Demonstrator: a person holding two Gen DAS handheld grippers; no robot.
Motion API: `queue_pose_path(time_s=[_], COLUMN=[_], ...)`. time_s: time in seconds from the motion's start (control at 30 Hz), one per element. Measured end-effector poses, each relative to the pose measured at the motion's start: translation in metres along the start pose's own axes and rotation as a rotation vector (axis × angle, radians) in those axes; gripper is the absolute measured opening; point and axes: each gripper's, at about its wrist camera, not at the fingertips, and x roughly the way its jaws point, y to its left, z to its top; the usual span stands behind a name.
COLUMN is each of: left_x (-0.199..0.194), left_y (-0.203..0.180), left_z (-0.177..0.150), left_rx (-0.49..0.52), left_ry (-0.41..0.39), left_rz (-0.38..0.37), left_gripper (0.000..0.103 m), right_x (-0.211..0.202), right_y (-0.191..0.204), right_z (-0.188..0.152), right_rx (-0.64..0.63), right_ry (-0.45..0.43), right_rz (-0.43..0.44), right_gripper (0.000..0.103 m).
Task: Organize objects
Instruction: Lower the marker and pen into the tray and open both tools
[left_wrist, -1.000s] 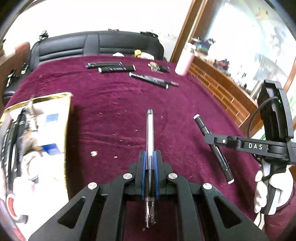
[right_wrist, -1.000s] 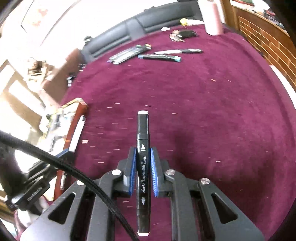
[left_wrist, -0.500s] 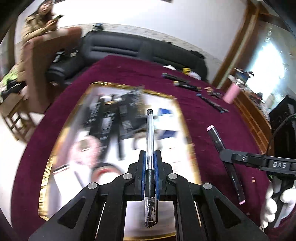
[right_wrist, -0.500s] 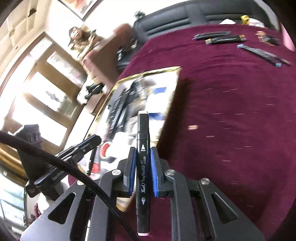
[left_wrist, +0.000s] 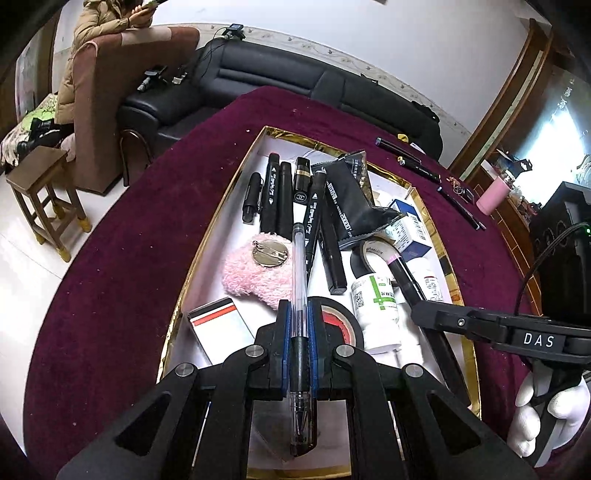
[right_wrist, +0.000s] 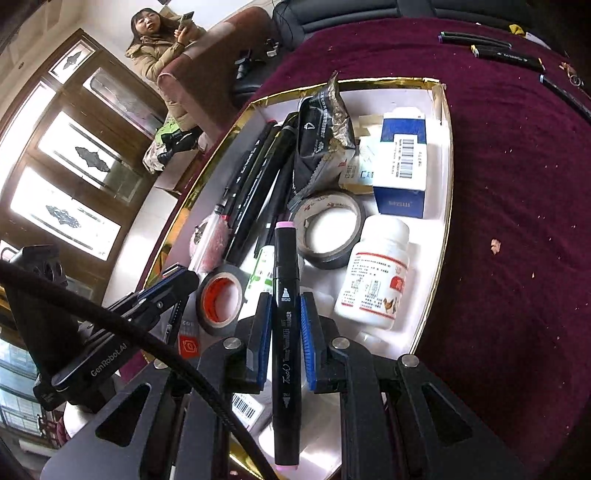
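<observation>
Left tool (left_wrist: 299, 314) is clamped on a clear-barrelled ballpoint pen with a black grip (left_wrist: 298, 295), and the right tool (right_wrist: 283, 325) is clamped on a black double-ended marker with pink end caps (right_wrist: 284, 317). Both hang over the white gold-rimmed cardboard box (left_wrist: 240, 177) that sits on the maroon velvet surface (left_wrist: 122, 258), above its clutter of black markers, tape rolls and bottles. The step in hand looks like depositing: each tool likely needs to lower toward a free patch, perhaps beside the row of black markers (left_wrist: 280, 192), then open to drop its load. A second ago both tools were over bare velvet with the box off to the side; now the box fills each view, grips unchanged. More pens (right_wrist: 491, 50) wait on the far velvet.
</observation>
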Motion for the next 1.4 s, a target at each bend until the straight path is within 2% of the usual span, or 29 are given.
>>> queue_pose_path(time_s=[0.3, 0.37, 0.43, 0.47, 0.6, 0.7, 1.07, 1.23, 1.27, 1.4], left_x=[0.007, 0.007, 0.004, 0.001, -0.012, -0.02, -0.035, -0.037, -0.039, -0.045], left_y=[0.001, 0.001, -0.002, -0.005, -0.019, -0.031, -0.107, -0.145, -0.153, -0.175], left_z=[0.0, 0.001, 0.001, 0.002, 0.005, 0.007, 0.004, -0.004, -0.006, -0.011], left_rx=[-0.023, -0.027, -0.024, -0.02, 0.004, 0.014, 0.153, 0.237, 0.258, 0.322], left_ry=[0.01, 0.014, 0.002, -0.007, -0.043, -0.057, -0.085, -0.122, -0.141, -0.208], left_rz=[-0.022, -0.037, -0.064, -0.073, -0.073, -0.063, -0.071, -0.014, 0.011, 0.1], left_gripper=[0.009, 0.016, 0.045, 0.052, 0.064, 0.073, 0.075, 0.076, 0.076, 0.076], right_x=[-0.007, -0.01, -0.016, -0.019, -0.04, -0.057, -0.105, -0.129, -0.133, -0.147], right_y=[0.004, 0.007, 0.011, 0.014, 0.023, 0.028, 0.005, -0.017, -0.021, -0.036], right_z=[0.001, 0.0, -0.001, -0.002, -0.006, -0.011, -0.036, -0.048, -0.049, -0.057], right_rx=[-0.034, -0.051, -0.068, -0.077, -0.134, -0.176, -0.194, -0.159, -0.155, -0.137], right_ry=[-0.018, -0.035, -0.061, -0.075, -0.145, -0.197, -0.31, -0.362, -0.37, -0.399], right_rz=[-0.061, -0.09, -0.11, -0.12, -0.183, -0.234, -0.348, -0.394, -0.403, -0.434], right_gripper=[0.015, 0.021, 0.023, 0.025, 0.038, 0.038, 0.038, 0.043, 0.046, 0.047])
